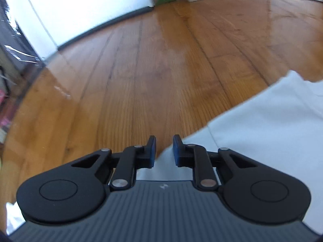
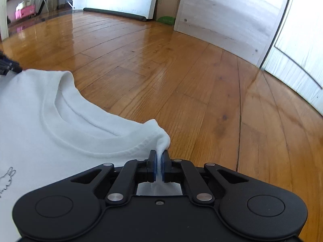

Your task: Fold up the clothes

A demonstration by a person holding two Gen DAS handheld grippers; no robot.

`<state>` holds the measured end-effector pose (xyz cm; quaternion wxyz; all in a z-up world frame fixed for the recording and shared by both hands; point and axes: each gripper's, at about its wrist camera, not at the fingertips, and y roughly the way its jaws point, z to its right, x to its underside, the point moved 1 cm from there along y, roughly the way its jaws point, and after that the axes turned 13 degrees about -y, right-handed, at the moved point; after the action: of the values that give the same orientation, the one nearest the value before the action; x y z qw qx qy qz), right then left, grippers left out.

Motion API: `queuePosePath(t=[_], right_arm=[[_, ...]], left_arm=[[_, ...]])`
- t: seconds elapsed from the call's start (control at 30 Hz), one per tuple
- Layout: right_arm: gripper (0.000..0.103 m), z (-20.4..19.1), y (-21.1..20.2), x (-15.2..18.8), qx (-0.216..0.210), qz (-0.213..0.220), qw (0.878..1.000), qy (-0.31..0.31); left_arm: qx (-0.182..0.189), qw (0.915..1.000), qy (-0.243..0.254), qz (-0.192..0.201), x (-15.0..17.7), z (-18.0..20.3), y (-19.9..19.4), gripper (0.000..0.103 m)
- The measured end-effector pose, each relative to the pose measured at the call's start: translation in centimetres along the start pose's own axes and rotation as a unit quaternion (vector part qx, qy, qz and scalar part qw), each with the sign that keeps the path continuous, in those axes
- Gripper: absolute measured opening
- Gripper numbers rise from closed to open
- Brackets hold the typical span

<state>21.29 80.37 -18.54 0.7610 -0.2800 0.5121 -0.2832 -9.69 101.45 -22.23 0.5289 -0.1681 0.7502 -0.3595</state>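
Floorboards (image 1: 141,64) of glossy orange-brown wood carried everything in both wrist views. In the left wrist view, a pale wall met the floor along a dark strip at the far left edge, and a white garment (image 1: 272,125) lay on the boards at the near right, its straight edge running diagonally down toward the left gripper (image 1: 164,150). That gripper's two blue-padded fingers (image 1: 152,151) stood a little apart, released, with the cloth's edge passing under the gap between them but no pad pressing on it. In the right wrist view, the same garment (image 2: 40,121) proved to be a white T-shirt spread flat at the near left of the floor, its ribbed round neckline (image 2: 66,104) facing up and a small dark line drawing (image 2: 7,176) showing near the left edge. The right gripper (image 2: 159,166) was clenched on a bunched fold of the shirt's shoulder, just right of the neckline, white fabric squeezed between the blue pads. Farther right lay bare boards up to whitewashed panels (image 2: 222,16).
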Motion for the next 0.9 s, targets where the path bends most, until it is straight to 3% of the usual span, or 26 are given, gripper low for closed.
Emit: queuePosePath(t=[0.1,0.13,0.17,0.2,0.23,0.3,0.43,0.53,0.63,0.7,0.9], right_arm=[[0.008,0.3,-0.2,-0.4,0.027,-0.015,0.999,0.023],[0.028,0.6,-0.6,-0.6,0.047,-0.025,0.998,0.033],[0.036,0.9,-0.9,-0.8,0.066,-0.034,0.996,0.043],[0.045,1.6,-2.7,-0.5,0.058,-0.027,0.995,0.074],[0.052,2.3,-4.5,-0.1,0.05,-0.019,0.993,0.105],[0.068,3.8,-8.2,0.7,0.033,-0.005,0.986,0.166],[0.068,4.2,-15.0,4.4,0.002,-0.008,0.976,0.218],[0.068,2.6,-19.9,8.6,-0.01,-0.022,0.972,0.234],[0.068,-0.2,-24.5,13.7,-0.058,-0.018,0.957,0.283],[0.068,-2.8,-26.6,17.1,-0.085,-0.027,0.951,0.297],[0.068,-12.1,-33.3,26.8,-0.129,-0.07,0.943,0.298]], left_arm=[[-0.087,0.9961,0.018,0.003,-0.2,-0.2,0.2,0.017],[-0.107,0.9942,0.003,-0.002,-0.3,-0.8,0.0,0.019],[-0.116,0.993,-0.021,-0.005,-0.5,-1.5,-0.5,0.019],[-0.096,0.9932,-0.066,-0.002,-0.7,-2.6,-1.9,0.027],[-0.074,0.9915,-0.107,0.004,-0.8,-3.6,-3.5,0.047],[-0.031,0.985,-0.167,0.03,-0.5,-5.2,-7.9,0.076],[0.01,0.9835,-0.176,0.042,2.0,-5.2,-15.4,0.077],[0.055,0.9822,-0.179,0.014,4.5,-3.9,-18.7,0.084],[0.096,0.9766,-0.19,-0.032,8.6,-3.4,-21.4,0.086],[0.104,0.9749,-0.185,-0.067,11.8,-2.8,-22.4,0.086],[0.091,0.9805,-0.098,-0.144,21.9,-1.7,-24.5,0.086]])
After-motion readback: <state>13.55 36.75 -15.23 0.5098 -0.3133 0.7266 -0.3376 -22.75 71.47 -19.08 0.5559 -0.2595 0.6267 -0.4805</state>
